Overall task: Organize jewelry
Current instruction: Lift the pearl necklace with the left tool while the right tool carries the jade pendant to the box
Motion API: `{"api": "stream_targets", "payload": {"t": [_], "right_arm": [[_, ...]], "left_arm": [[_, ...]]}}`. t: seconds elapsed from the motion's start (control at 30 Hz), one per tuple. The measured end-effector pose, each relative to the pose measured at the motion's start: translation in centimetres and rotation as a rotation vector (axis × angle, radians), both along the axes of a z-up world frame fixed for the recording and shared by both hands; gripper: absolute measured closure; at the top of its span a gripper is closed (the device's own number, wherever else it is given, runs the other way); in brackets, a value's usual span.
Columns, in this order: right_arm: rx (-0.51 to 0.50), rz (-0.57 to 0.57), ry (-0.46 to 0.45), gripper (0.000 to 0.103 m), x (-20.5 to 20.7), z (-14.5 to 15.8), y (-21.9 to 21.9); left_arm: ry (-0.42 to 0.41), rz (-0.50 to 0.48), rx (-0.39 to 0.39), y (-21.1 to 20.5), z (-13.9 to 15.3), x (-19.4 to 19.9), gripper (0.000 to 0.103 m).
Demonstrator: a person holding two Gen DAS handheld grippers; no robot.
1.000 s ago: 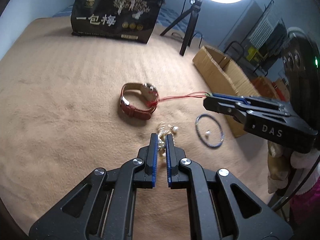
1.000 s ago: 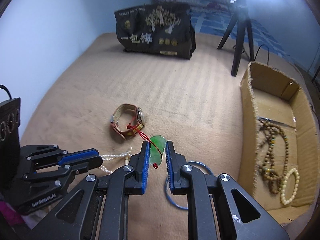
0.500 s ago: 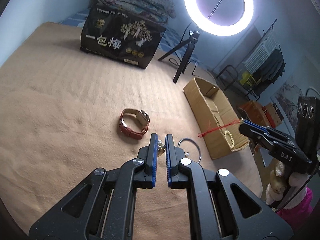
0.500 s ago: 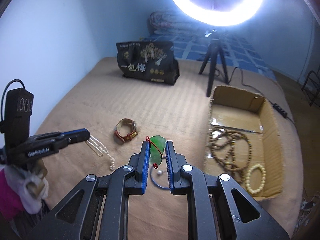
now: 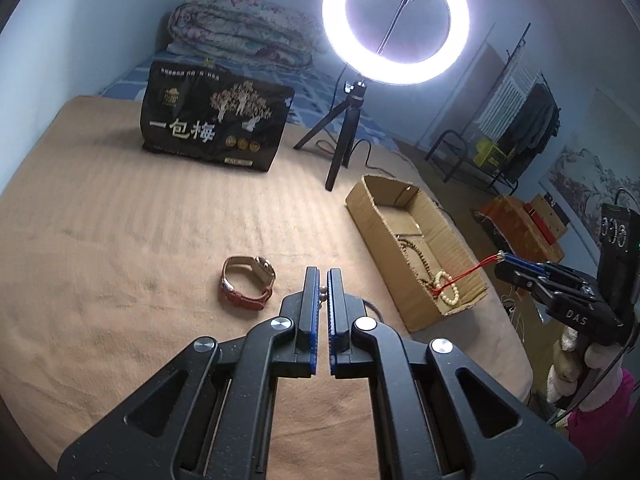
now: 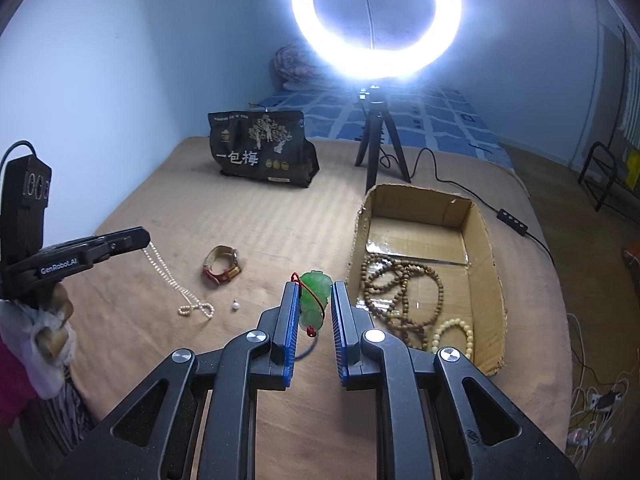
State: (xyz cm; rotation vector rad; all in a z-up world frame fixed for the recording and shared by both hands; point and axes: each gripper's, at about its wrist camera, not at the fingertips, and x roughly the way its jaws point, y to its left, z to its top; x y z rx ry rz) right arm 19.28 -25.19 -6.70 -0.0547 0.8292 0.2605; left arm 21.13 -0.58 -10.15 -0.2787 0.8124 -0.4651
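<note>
Left gripper (image 6: 146, 238) clamped on pearl strand (image 6: 168, 280), long axis dropping to blanket (image 6: 280, 220). Right gripper (image 6: 315, 300) pinching red cord (image 5: 472, 270); green pendant (image 6: 314, 296) dangling lengthwise.

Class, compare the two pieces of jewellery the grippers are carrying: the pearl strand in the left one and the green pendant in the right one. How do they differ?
The pearl strand is a long, thin line of small white beads; the green pendant is one chunky carved piece on a red cord. The strand trails from the left gripper with its lower end on the tan cloth, whereas the pendant hangs clear at the right gripper. Both are outside the cardboard box.
</note>
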Motion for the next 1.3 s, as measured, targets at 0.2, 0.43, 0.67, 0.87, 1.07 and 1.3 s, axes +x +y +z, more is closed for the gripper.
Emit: {"api": "stream_targets", "payload": {"t": [0.2, 0.43, 0.67, 0.87, 1.07, 1.3], "right_arm": [[-0.004, -0.005, -0.014, 0.089, -0.6, 0.4, -0.6], [-0.002, -0.023, -0.037, 0.089, -1.0, 1.2, -1.9], [0.003, -0.058, -0.057, 0.089, -1.1, 1.9, -3.9], [0.004, -0.094, -0.057, 0.089, -0.8, 1.8, -6.0], [0.001, -0.13, -0.053, 0.089, -0.3, 1.4, -8.0], [-0.004, -0.157, -0.048, 0.089, 0.4, 0.6, -10.1]], "left_arm": [[-0.035, 0.002, -0.002, 0.1, 1.8, 0.0, 0.102], [-0.107, -0.03, -0.013, -1.3, 5.8, 0.7, 0.102], [-0.156, -0.06, -0.021, -3.6, 8.7, 2.3, 0.102], [-0.197, -0.102, -0.027, -6.9, 10.6, 3.8, 0.102], [-0.217, -0.142, -0.058, -10.9, 11.5, 5.9, 0.102], [-0.218, -0.171, -0.063, -15.5, 11.1, 9.2, 0.102]]}}
